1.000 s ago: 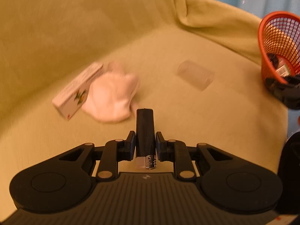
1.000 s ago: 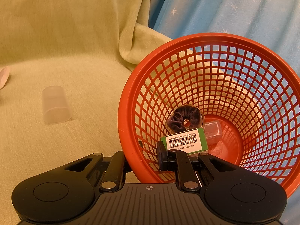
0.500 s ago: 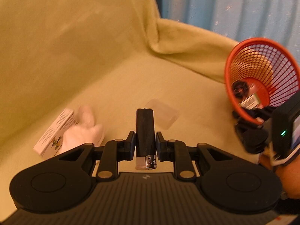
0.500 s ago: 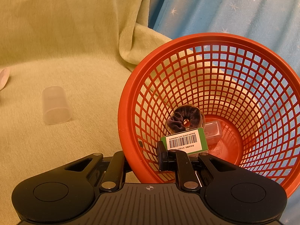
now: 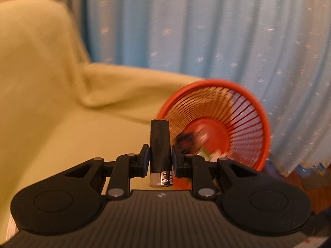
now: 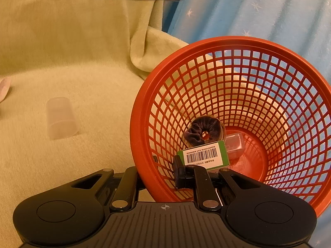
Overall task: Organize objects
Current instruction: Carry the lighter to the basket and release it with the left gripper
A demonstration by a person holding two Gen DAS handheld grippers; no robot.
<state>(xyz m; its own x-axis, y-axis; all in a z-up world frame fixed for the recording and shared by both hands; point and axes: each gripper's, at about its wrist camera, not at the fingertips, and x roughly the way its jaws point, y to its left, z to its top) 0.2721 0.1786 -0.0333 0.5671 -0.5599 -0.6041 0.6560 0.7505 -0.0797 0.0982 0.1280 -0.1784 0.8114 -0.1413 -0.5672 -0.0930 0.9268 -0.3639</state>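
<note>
- The left claw (image 5: 160,158) is clenched on a black lighter (image 5: 160,144), held upright just in front of the red basket (image 5: 258,111).
- The right claw (image 6: 157,170) pinches the basket's rim (image 6: 140,144), one finger inside and one outside.
- Inside the basket lie a dark scrunchie (image 6: 203,131), a green barcode box (image 6: 203,155) and a small clear case (image 6: 234,143).
- A clear cup (image 6: 61,121) lies on the green blanket (image 6: 82,82), left of the basket.
</note>
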